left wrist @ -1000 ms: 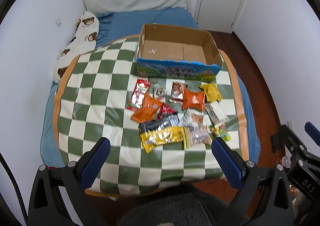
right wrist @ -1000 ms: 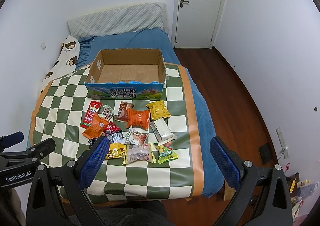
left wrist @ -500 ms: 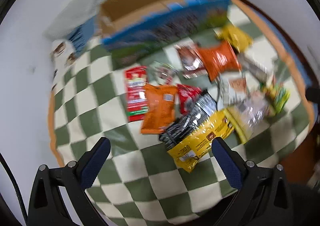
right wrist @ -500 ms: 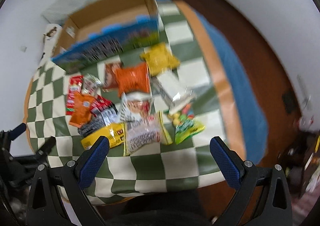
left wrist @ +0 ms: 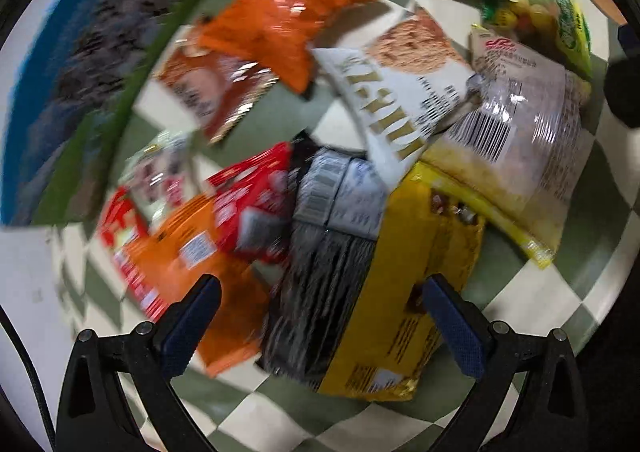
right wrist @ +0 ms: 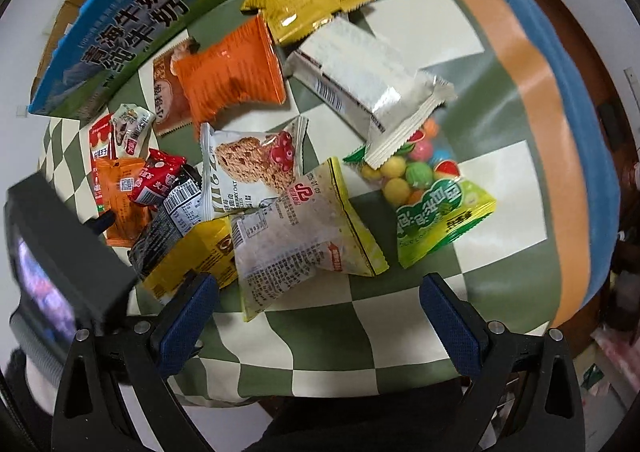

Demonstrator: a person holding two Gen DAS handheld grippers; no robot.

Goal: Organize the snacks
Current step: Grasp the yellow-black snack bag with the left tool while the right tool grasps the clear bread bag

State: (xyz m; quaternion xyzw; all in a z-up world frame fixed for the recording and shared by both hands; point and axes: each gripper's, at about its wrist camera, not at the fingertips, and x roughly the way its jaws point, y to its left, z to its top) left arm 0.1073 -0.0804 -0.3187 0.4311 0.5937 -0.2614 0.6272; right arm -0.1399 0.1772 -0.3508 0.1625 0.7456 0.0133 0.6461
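Several snack packets lie piled on a green-and-white checked cloth [right wrist: 404, 316]. My left gripper [left wrist: 320, 316] hangs open just over the black packet [left wrist: 320, 292] and the yellow packet [left wrist: 412, 292], its blue pads either side of them; this view is blurred. My right gripper [right wrist: 320, 316] is open above the near edge of the pile, over the clear cereal packet [right wrist: 304, 236]. Beside it lie the green candy bag [right wrist: 436, 208], a white wrapper [right wrist: 360, 72], an orange packet [right wrist: 232, 72] and a mustard packet [right wrist: 304, 0]. The blue cardboard box [right wrist: 132, 24] stands behind the pile.
The left gripper's body [right wrist: 60, 252] fills the left side of the right wrist view. The cloth's orange border [right wrist: 532, 92] and the blue bed edge [right wrist: 588, 132] run down the right, with wooden floor beyond.
Both grippers have dropped from high above the bed to close over the snack pile. The left one now sits right over the black and yellow packets. Both stay open.
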